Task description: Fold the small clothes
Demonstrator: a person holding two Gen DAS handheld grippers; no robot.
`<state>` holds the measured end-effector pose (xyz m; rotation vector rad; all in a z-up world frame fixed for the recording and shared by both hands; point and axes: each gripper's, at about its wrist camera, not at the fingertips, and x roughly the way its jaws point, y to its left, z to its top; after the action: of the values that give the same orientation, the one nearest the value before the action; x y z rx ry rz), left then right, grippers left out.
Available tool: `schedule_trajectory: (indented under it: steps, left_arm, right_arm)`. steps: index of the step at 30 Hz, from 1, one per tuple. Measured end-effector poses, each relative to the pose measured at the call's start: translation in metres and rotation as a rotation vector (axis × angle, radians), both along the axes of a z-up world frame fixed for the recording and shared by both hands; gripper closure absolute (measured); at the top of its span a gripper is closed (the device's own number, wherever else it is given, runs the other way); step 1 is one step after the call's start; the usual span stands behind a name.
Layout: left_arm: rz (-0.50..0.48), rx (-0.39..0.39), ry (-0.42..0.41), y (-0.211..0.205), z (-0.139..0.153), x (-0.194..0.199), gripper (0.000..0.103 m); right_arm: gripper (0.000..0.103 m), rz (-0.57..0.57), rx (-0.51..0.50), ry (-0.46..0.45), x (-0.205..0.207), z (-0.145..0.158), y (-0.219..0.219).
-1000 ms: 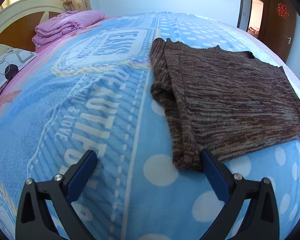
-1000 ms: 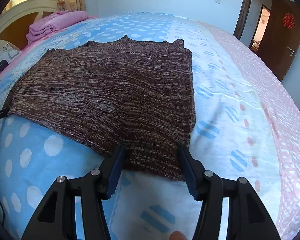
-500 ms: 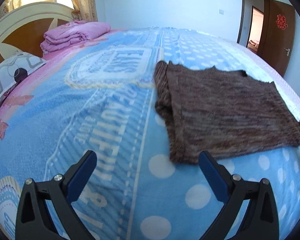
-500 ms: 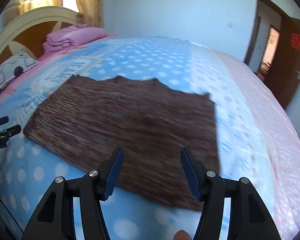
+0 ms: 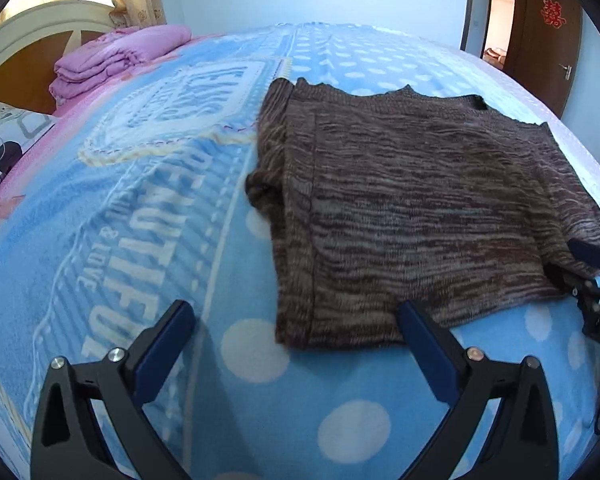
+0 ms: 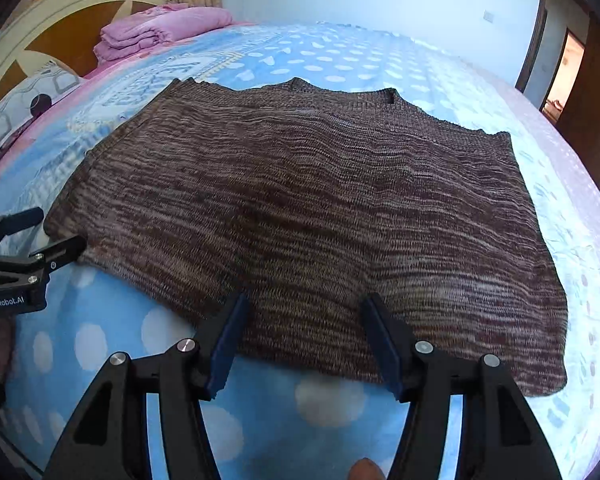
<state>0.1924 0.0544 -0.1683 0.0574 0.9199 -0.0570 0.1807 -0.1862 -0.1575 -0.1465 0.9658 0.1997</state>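
Note:
A brown knitted sweater lies flat on the blue bedspread, its left sleeve folded in along the left edge. It fills the middle of the right wrist view. My left gripper is open and empty, just before the sweater's near left hem corner. My right gripper is open and empty, its fingertips at the near hem. The right gripper shows at the right edge of the left wrist view. The left gripper shows at the left edge of the right wrist view.
Folded pink bedding lies by the headboard at the far left. A patterned pillow sits below it. A brown door stands at the far right.
Both grippers pulled up and back from the sweater, then came down close to its near hem again. Both stayed open. The sweater has not moved.

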Motion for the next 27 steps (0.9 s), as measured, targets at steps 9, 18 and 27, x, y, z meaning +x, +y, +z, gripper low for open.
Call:
schedule_trajectory:
  steps: [9, 18, 27]
  left_arm:
    - [0.022, -0.022, -0.028, 0.019, 0.018, -0.019, 0.0]
    - [0.115, 0.062, -0.089, 0.07, 0.035, -0.002, 0.0]
    - [0.097, 0.112, -0.075, 0.078, 0.031, 0.012, 0.0]
  right_arm:
    - [0.038, 0.041, -0.03, -0.079, -0.022, 0.02, 0.005]
    - [0.035, 0.257, -0.12, -0.185, -0.04, 0.026, 0.08]
    - [0.035, 0.382, -0.231, -0.244, -0.035, 0.014, 0.144]
